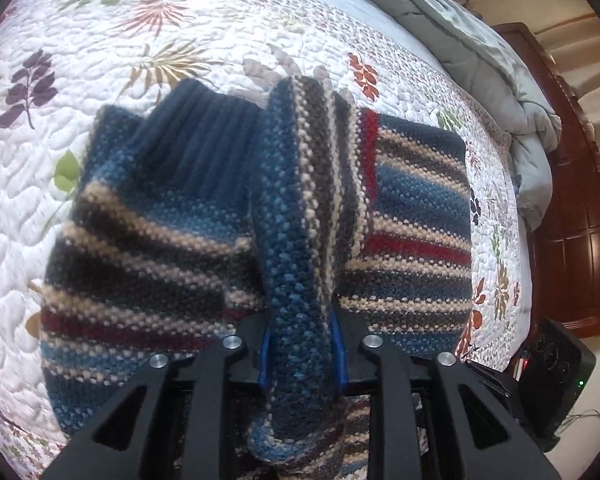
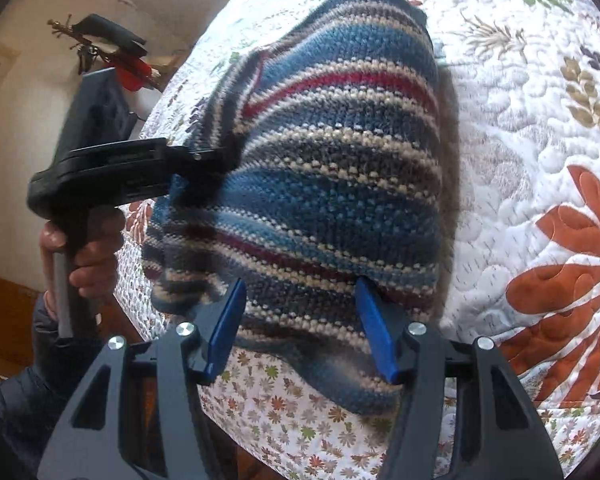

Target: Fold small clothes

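Note:
A small striped knit sweater in blue, cream, grey and red lies on the quilted bed. My left gripper is shut on a bunched fold of the sweater's knit, which rises between the blue pads. In the right wrist view the sweater is lifted at its near edge. My right gripper has its jaws wide apart around the sweater's near edge, the blue fingers touching the knit without pinching it. The left gripper shows there at the left, holding the sweater's left edge.
A white floral quilt covers the bed. A grey duvet is bunched at the far right by a dark wooden headboard. A black device stands beside the bed. A hand holds the left gripper's handle.

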`<state>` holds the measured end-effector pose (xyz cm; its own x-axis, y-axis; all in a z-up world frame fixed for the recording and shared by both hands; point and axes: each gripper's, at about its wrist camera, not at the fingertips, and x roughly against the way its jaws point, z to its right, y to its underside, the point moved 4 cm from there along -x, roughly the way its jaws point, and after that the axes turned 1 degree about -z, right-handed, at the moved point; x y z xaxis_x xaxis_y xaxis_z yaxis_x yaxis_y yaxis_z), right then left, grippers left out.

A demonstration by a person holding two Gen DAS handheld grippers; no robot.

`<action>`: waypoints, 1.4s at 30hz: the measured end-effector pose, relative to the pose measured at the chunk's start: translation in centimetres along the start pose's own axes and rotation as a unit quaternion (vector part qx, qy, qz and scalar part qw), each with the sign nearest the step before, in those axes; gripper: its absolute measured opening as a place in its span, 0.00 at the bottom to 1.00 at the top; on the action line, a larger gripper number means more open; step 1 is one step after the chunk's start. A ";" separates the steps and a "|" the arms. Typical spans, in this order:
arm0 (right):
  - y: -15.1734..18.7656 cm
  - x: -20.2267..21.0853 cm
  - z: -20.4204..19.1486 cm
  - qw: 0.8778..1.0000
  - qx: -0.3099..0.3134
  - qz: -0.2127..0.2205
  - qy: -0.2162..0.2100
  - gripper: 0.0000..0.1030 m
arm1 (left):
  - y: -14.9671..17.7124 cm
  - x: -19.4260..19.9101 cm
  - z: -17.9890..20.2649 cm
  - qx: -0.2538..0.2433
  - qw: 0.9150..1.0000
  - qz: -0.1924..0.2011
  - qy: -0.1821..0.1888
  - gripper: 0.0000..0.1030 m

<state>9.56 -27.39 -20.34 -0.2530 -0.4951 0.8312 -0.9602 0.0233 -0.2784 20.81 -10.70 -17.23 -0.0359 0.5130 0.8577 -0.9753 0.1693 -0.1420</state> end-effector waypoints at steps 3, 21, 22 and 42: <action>0.0 0.9 -0.6 1.000 0.007 0.004 -0.002 0.57 | 0.5 1.7 0.4 -0.015 1.000 0.011 -0.017 0.47; 1.7 3.5 -1.0 0.999 0.015 0.034 -0.006 0.62 | 5.3 2.6 -1.2 0.009 1.000 -0.020 0.010 0.75; 1.7 3.5 -0.9 0.999 0.014 0.034 -0.007 0.62 | 5.2 2.4 -1.2 0.009 1.000 -0.022 0.013 0.75; 1.7 3.9 -0.8 0.999 0.020 0.042 0.025 0.65 | 4.0 2.8 1.3 0.000 0.999 0.019 -0.030 0.29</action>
<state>6.80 -28.59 -17.18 -0.3382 -0.4487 0.8272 -0.9305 0.0279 -0.3653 16.50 -9.66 -14.76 -0.0856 0.4683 0.8794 -0.9731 0.1501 -0.1746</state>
